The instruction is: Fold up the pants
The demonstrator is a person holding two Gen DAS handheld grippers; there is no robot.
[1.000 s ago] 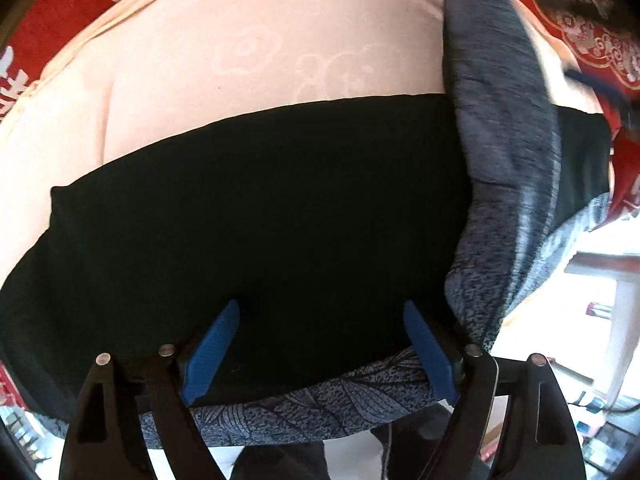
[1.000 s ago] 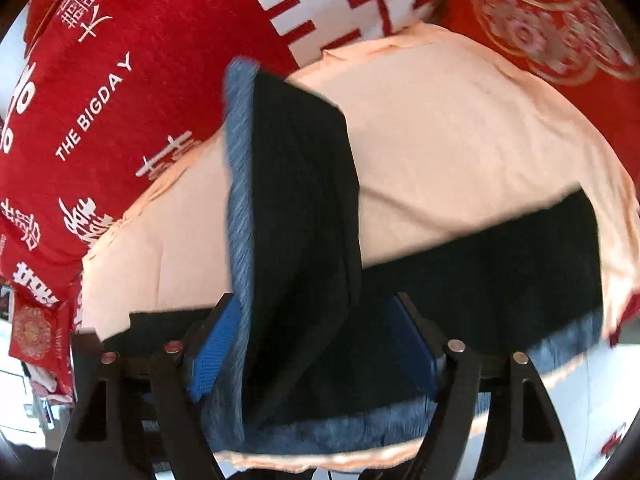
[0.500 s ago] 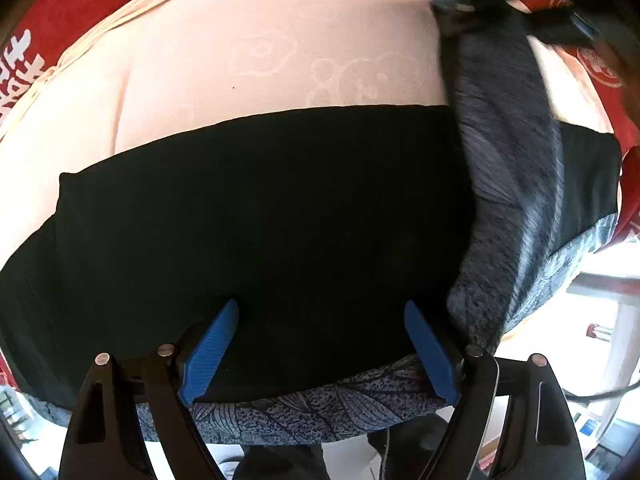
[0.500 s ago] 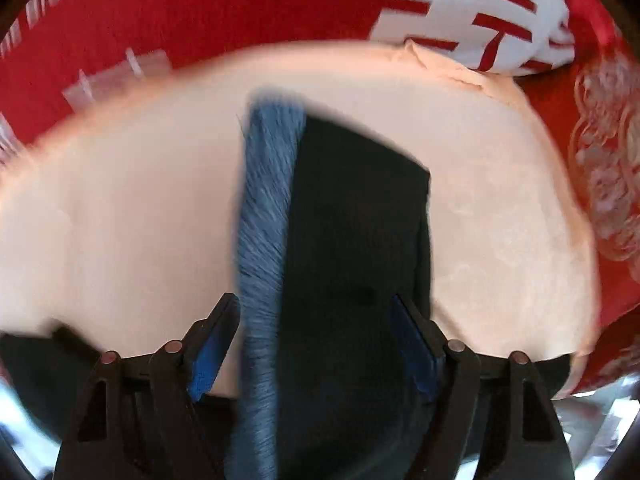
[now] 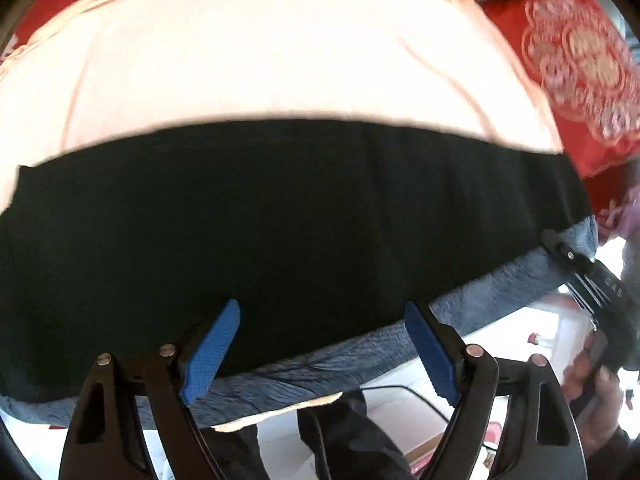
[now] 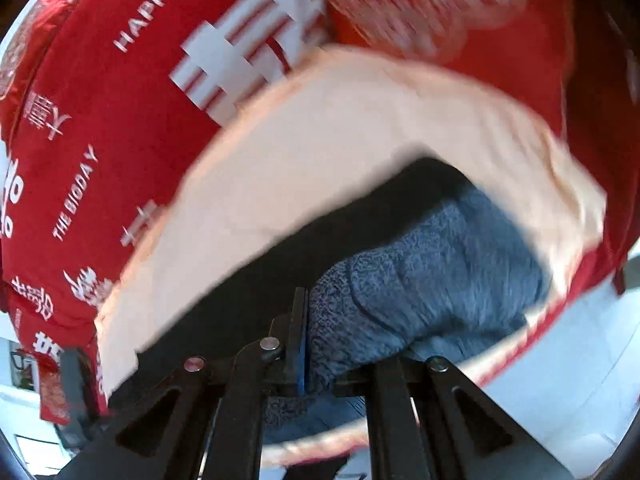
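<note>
The pants (image 5: pixel 304 216) are black outside with a grey-blue fleece lining, and lie in a wide band across a peach sheet (image 5: pixel 260 48). My left gripper (image 5: pixel 320 340) is open and empty, its blue pads just above the near fleece edge. My right gripper (image 6: pixel 300 336) has its jaws closed on the pants' fleece edge (image 6: pixel 432 280) at the right end of the band. It also shows in the left wrist view (image 5: pixel 576 276), at the right end of the pants.
Red bedding with white lettering (image 6: pixel 100 128) surrounds the sheet. A red patterned cushion (image 5: pixel 580 64) lies at the far right. The bed's near edge is just under the grippers, with white floor (image 5: pixel 400 424) and the person's dark legs below.
The folded-over leg has come off the pants, which now lie as one flat band. My right gripper has gone from open over the fabric to shut on the fleece edge at the right end.
</note>
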